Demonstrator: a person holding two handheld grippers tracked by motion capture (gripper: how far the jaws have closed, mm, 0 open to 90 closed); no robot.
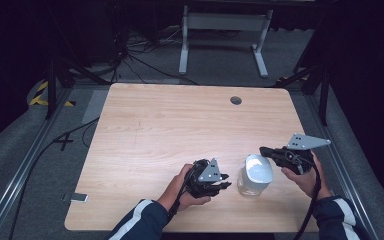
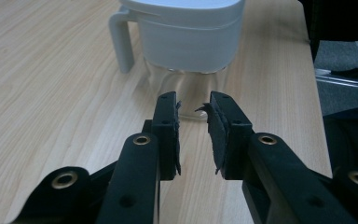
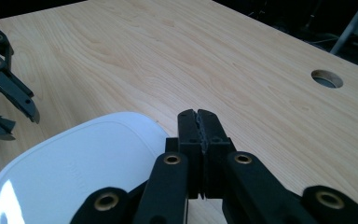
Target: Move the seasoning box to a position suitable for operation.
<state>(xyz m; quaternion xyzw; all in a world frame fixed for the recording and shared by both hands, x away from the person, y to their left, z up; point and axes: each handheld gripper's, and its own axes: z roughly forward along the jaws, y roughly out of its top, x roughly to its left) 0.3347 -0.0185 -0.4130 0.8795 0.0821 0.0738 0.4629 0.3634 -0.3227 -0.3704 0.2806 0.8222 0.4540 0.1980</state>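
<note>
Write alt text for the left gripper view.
Two black jaws of the left gripper stand slightly apart with nothing between them, aimed at a clear jug with a white lid and side handle, just ahead on the light wooden table.

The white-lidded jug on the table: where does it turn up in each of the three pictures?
High view: the jug stands near the table's front edge, between the two grippers.
Left gripper view: top centre, handle at its left, beyond the jaws.
Right gripper view: its white lid fills the lower left.
Shared landmark: the wooden table.
</note>
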